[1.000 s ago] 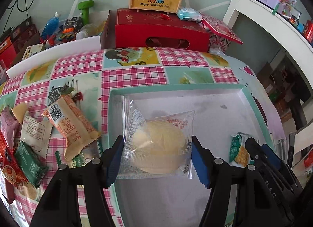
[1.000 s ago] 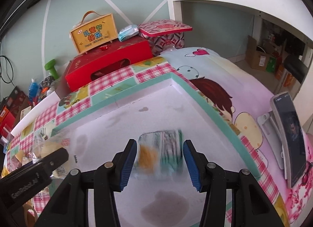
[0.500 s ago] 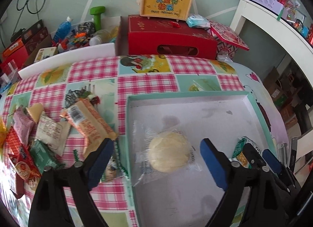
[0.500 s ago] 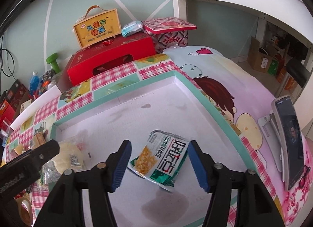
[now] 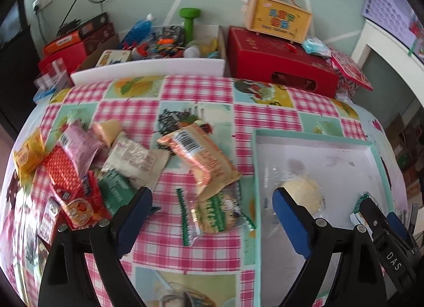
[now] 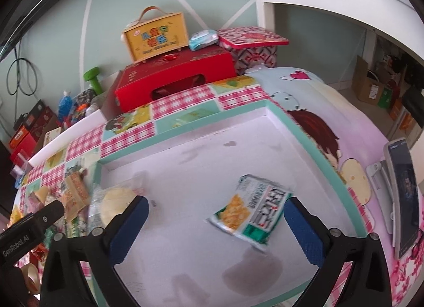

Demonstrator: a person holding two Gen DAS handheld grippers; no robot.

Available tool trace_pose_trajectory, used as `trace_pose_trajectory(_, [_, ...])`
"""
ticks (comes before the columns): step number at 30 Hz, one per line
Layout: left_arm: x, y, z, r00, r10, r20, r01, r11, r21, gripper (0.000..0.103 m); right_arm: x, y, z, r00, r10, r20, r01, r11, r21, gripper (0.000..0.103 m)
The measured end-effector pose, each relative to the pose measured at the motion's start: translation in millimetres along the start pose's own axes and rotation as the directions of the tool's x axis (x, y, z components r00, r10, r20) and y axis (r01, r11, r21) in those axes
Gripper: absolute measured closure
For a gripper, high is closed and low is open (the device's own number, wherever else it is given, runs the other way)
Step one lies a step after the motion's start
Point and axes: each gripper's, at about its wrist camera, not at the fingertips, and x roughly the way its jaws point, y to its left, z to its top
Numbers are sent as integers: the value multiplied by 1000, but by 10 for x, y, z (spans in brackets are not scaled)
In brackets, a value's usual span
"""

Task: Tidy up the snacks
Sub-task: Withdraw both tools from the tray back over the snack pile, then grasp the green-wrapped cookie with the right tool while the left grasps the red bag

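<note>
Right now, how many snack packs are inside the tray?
2. A clear-wrapped round pastry lies near the tray's left wall; a green-and-white packet sits right of it, between the right gripper's opening jaws.

So the shallow teal-rimmed white tray (image 6: 304, 137) held two snacks: one round pale cake in clear wrap (image 6: 116, 202) and one green-and-white corn snack packet (image 6: 251, 214). Roughly ten loose wrapped snack packets (image 5: 106, 169) sat lower left in the left wrist view.
</note>
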Motion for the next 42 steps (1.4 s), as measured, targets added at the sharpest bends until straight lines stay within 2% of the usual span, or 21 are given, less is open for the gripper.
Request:
trace_pose_trajectory(4, [-56, 265, -41, 1000, 9, 1, -9, 998, -62, 11, -41, 160, -10, 999, 45, 1, -45, 999, -22, 0])
trace_pose_trajectory(13, [-155, 887, -113, 992, 118, -45, -124, 980, -156, 11, -112, 789, -127, 992, 125, -8, -125, 984, -131, 0])
trace_pose_trajectory(20, [-275, 1510, -191, 986, 154, -59, -165, 940, -298, 11, -119, 1243, -277, 984, 174, -33, -177, 962, -208, 0])
trace_pose_trajectory(27, [-279, 1982, -281, 985, 149, -84, -171, 899, -402, 11, -57, 1666, -447, 976, 208, -70, -219, 937, -273, 0])
trace_pose_trajectory(30, [-251, 2055, -298, 987, 136, -88, -161, 895, -415, 11, -31, 1831, -523, 969, 232, -89, -248, 919, -307, 0])
trace_pose_trajectory(35, [-158, 2032, -263, 990, 108, -93, -137, 904, -405, 11, 35, 1986, -636, 963, 245, -112, -269, 893, -360, 2])
trace_pose_trajectory(42, [-40, 1827, -180, 992, 84, -91, -111, 930, -351, 11, 174, 1908, -650, 960, 238, -147, -274, 907, -319, 11])
